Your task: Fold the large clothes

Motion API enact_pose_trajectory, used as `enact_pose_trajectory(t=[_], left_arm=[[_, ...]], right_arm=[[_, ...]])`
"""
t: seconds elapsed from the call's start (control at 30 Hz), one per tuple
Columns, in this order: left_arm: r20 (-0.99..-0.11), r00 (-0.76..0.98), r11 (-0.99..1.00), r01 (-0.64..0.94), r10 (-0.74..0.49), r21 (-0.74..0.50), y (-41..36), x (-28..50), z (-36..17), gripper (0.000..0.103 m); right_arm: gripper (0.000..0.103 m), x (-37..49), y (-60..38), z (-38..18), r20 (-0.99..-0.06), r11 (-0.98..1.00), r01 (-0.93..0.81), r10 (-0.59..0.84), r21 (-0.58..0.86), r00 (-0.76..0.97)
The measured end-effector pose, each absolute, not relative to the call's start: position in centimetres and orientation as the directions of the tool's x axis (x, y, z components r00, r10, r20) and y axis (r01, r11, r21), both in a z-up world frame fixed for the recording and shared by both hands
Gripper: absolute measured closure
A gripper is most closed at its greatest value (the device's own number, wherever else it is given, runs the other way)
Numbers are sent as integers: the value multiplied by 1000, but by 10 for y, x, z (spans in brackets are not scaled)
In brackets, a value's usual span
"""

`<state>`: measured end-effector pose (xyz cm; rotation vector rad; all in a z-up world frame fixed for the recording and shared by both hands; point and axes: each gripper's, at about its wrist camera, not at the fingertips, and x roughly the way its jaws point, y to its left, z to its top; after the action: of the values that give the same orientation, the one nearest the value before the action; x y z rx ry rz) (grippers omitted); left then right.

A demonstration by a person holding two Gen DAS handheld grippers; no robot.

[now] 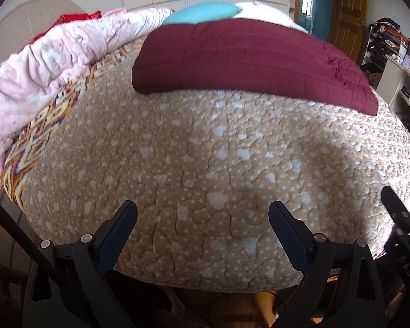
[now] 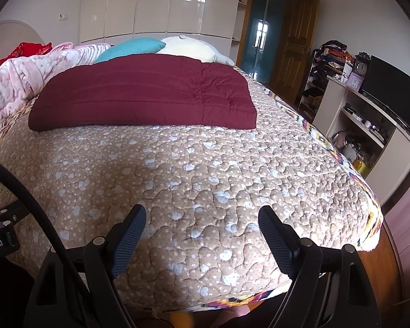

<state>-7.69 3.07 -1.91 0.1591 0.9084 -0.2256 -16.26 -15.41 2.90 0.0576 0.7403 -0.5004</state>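
Soft daylight, glare on wardrobe doors (image 2: 155,2), fisheye-bent edges, dark vignetted corners.

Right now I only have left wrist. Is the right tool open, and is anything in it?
Observer: The right tool is open, with nothing between its fingers; it hangs over the near part of the quilted bedspread.
Operator: Does the maroon garment's right end reach the bed edge?
Observer: No. The maroon garment stops short of the patterned border, and bare quilt lies between them.
Operator: Anything beyond that side?
Observer: A black screen stands on the white shelf unit.
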Motion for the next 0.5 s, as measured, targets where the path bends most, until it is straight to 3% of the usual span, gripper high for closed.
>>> enact_pose_trajectory(t=[0.17,0.5], left_arm=[[-836,536,970,243,-118,19,36,-62,-44,7],[-827,546,971,239,-134,0,38,-61,-52,5]], right_arm=[[15,-161,-152,26,-664,884,452,-412,-123,624],[15,-161,-149,25,-664,888,442,-404,-122,629]])
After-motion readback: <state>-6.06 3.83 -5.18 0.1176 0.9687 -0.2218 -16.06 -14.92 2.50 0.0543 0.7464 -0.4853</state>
